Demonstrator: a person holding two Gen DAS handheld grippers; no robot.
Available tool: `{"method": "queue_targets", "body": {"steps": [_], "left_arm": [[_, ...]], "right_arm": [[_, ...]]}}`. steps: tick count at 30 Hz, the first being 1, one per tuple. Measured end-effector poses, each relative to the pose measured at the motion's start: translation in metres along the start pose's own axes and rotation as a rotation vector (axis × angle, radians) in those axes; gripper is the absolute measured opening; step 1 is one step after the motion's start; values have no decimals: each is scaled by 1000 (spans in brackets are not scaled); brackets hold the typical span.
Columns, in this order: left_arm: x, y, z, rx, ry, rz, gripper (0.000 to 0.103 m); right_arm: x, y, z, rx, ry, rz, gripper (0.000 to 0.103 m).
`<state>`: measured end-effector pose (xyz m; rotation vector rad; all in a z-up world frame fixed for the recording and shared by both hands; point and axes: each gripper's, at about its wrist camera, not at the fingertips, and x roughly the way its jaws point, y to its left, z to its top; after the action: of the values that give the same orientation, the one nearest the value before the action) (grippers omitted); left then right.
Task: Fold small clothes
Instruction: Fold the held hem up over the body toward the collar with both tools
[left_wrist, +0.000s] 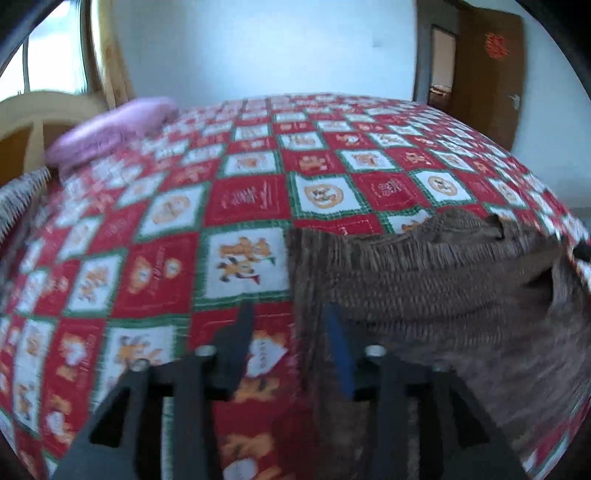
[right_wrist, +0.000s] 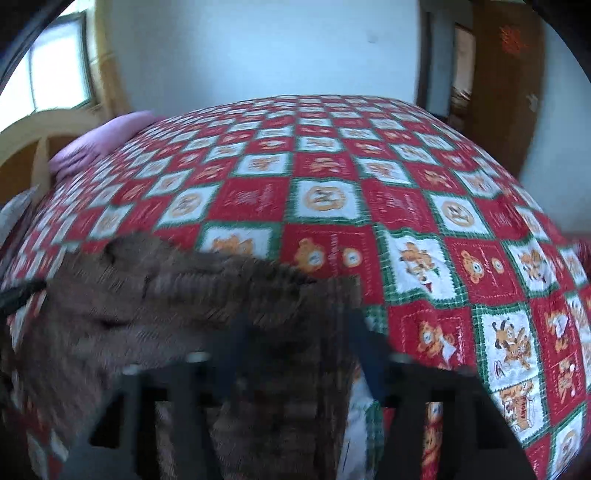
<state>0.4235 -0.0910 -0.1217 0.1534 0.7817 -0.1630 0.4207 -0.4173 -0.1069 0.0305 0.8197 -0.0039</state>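
A brown knitted garment (left_wrist: 424, 280) lies on the red, white and green checked bedcover (left_wrist: 240, 199). In the left wrist view its left edge runs between the fingers of my left gripper (left_wrist: 290, 328). The jaws stand apart and do not press on the cloth. In the blurred right wrist view the garment (right_wrist: 147, 306) fills the lower left, and its right edge lies between the spread fingers of my right gripper (right_wrist: 301, 343), which is open too. Each gripper sits at one side of the garment near the bed's front edge.
A pink pillow (left_wrist: 110, 129) lies at the far left of the bed by a curved wooden headboard (left_wrist: 37, 110). A white wall and a brown door (left_wrist: 487, 74) stand behind the bed. The checked bedcover (right_wrist: 406, 206) stretches far beyond the garment.
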Motion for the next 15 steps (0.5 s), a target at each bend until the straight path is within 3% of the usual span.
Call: {"method": "queue_targets", "body": {"steps": [3, 6, 10, 15], "left_arm": [[-12, -17, -11, 153, -32, -13, 61], [-6, -24, -9, 246, -40, -47, 65], [5, -19, -5, 285, -11, -125, 66], [18, -15, 0, 329, -8, -141, 67]], "right_arm": [[-13, 13, -9, -63, -2, 24, 60], [-19, 25, -16, -139, 21, 43, 60], [-8, 12, -15, -143, 40, -6, 60], [9, -24, -12, -30, 73, 50, 60]]}}
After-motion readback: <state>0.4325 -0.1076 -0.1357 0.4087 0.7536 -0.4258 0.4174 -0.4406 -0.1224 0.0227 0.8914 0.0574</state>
